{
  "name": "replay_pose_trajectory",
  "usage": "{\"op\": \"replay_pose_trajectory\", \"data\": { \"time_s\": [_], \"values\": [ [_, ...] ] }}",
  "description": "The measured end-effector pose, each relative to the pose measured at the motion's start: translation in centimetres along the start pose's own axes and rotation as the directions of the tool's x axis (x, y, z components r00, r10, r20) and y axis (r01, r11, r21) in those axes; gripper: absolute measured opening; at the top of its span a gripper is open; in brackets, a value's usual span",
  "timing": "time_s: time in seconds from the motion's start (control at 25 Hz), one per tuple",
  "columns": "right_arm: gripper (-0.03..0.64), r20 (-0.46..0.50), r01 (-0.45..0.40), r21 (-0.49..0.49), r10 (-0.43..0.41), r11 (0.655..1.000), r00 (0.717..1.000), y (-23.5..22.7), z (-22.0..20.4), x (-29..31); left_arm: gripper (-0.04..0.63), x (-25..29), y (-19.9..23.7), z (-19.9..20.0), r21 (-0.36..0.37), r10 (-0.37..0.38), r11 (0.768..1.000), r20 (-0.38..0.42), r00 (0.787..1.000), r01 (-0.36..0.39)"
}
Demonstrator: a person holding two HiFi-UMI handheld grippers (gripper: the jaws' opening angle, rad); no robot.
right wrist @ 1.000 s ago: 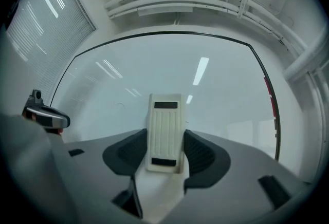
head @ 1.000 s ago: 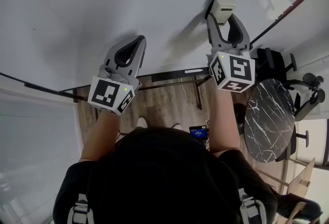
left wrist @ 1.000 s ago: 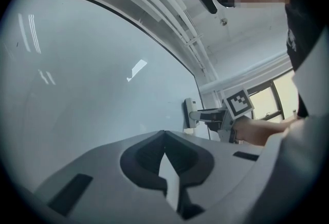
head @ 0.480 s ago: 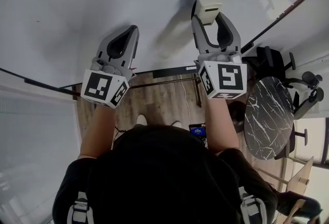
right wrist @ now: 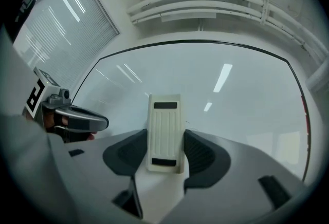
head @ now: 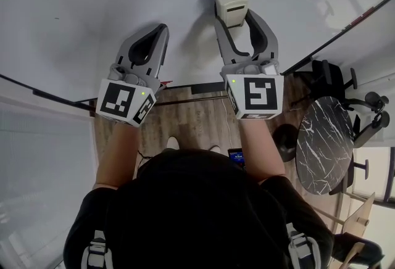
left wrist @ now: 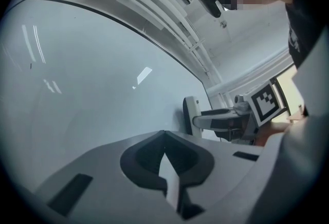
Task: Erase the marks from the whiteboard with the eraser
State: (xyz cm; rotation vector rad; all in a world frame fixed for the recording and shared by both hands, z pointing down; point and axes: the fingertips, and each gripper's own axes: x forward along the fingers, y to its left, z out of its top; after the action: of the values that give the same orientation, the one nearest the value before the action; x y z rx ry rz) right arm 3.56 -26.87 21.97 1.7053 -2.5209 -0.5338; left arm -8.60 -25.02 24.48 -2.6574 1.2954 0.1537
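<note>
Cream eraser (head: 231, 7) flat against whiteboard (head: 92, 2)

Left hand-held gripper (head: 162, 31) has jaws together, empty; right hand-held gripper (head: 235, 15) clamps the eraser (head: 231, 6).

The right gripper (head: 234, 18), clamped on the eraser (head: 231, 5), slides leftward across the whiteboard (head: 86, 8), bringing the eraser closer to the left gripper (head: 162, 30), which itself shifts slightly left

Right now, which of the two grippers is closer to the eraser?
Right. The right gripper grips the eraser between its jaws, against the whiteboard; the left gripper, shut and empty, sits to the eraser's left, apart from it.
</note>
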Motion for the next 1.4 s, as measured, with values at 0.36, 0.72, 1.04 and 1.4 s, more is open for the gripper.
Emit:
{"op": "replay_pose_trajectory", "data": {
  "time_s": [0.36, 0.72, 1.04, 1.4],
  "values": [
    [0.222, 0.031, 0.021, -0.017, -0.02, 1.0, 0.999, 0.2, 1.4, 1.0, 0.005, -0.9, 0.9, 0.2, 0.0, -0.005, 1.0, -0.016, 1.0, 0.005],
    [0.225, 0.058, 0.008, 0.064, -0.011, 0.998, 0.998, -1.8, 0.9, 0.5, 0.005, 0.3, -0.4, -0.6, -0.014, -0.029, 0.999, -0.021, 0.999, 0.029],
    [0.225, 0.051, 0.018, 0.1, -0.024, 0.995, 0.998, -4.6, -0.1, -0.5, 0.005, 0.5, -1.7, -0.7, -0.01, -0.022, 1.0, -0.024, 0.999, 0.021],
    [0.225, 0.044, 0.067, 0.161, -0.074, 0.985, 0.996, -10.5, -2.5, -2.2, 0.005, 2.6, -4.1, -1.3, 0.001, -0.014, 1.0, -0.045, 0.999, 0.014]
  ]
}}
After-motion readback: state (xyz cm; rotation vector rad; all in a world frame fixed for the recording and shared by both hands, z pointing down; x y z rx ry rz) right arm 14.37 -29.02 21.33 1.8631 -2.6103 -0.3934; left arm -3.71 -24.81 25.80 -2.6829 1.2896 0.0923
